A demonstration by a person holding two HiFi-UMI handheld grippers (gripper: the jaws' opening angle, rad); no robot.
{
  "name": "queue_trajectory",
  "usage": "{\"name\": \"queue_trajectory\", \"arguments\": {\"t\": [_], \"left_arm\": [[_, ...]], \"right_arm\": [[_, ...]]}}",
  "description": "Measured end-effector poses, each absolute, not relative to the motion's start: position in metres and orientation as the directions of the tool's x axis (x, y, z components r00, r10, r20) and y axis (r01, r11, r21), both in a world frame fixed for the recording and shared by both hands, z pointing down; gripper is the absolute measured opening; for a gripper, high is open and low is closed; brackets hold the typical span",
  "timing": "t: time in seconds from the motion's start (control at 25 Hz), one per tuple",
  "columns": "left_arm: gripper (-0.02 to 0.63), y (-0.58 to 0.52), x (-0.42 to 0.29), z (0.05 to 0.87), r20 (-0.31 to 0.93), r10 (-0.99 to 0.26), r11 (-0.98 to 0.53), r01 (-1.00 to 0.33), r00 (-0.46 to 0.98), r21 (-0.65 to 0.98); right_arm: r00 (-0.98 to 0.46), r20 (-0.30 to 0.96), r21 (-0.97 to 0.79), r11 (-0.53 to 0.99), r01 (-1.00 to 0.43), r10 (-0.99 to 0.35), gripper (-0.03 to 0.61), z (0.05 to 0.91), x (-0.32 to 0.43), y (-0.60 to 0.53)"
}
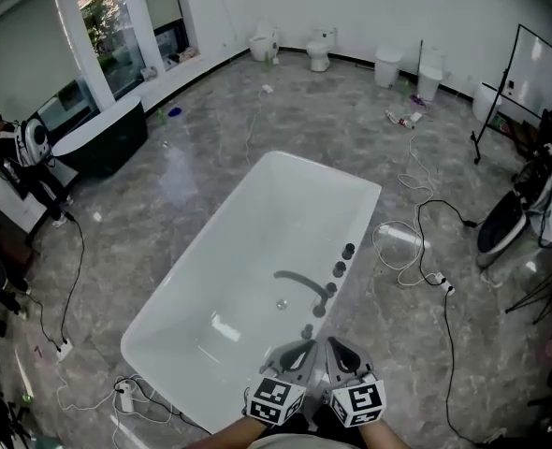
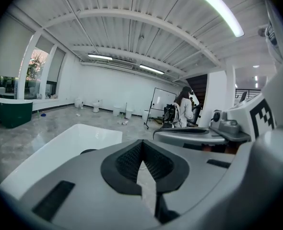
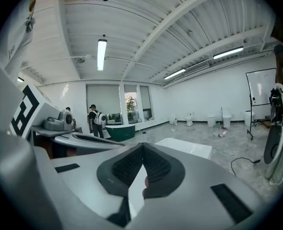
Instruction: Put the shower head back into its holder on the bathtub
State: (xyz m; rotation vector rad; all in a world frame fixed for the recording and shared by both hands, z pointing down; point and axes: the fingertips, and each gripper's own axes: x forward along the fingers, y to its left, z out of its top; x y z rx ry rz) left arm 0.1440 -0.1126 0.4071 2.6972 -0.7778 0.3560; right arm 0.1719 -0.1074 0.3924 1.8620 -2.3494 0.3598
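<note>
The white bathtub (image 1: 257, 171) lies slantwise on the grey floor. A curved chrome spout (image 1: 299, 281) arches over the basin from its right rim, beside a row of round chrome knobs (image 1: 339, 269). Nearer me, one more small chrome fitting (image 1: 307, 330) stands on that rim; whether it is the shower head I cannot tell. My left gripper (image 1: 299, 350) and right gripper (image 1: 337, 346) hang side by side above the tub's near corner, both shut with nothing between the jaws. The left gripper (image 2: 141, 150) and the right gripper (image 3: 142, 152) each show their pads pressed together.
A dark green tub (image 1: 103, 138) stands by the windows at the left, with a person (image 1: 23, 157) next to it. Toilets (image 1: 320, 50) line the far wall. A whiteboard (image 1: 538, 73) and parked gear are at the right. Cables (image 1: 416, 241) trail over the floor.
</note>
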Motion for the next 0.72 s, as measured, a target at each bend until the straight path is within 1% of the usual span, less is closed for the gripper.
{"name": "queue_trajectory", "arguments": {"t": [0.16,0.4,0.6,0.72], "left_arm": [[0.005,-0.115,0.154,0.415,0.312,-0.471,-0.809,-0.545,0.825,0.219],[0.005,-0.128,0.167,0.415,0.302,-0.511,-0.791,-0.578,0.805,0.202],[0.005,-0.138,0.157,0.446,0.312,-0.536,-0.774,-0.605,0.784,0.190],[0.005,-0.127,0.156,0.389,0.298,-0.544,-0.768,-0.608,0.784,0.198]], "right_arm": [[-0.239,0.231,-0.093,0.223,-0.970,-0.943,0.014,0.398,0.178,-0.113],[-0.271,0.221,-0.083,0.259,-0.962,-0.937,0.014,0.399,0.191,-0.125],[-0.318,0.216,-0.095,0.304,-0.948,-0.923,0.014,0.430,0.178,-0.136],[-0.318,0.218,-0.081,0.308,-0.948,-0.923,0.014,0.372,0.177,-0.125]]}}
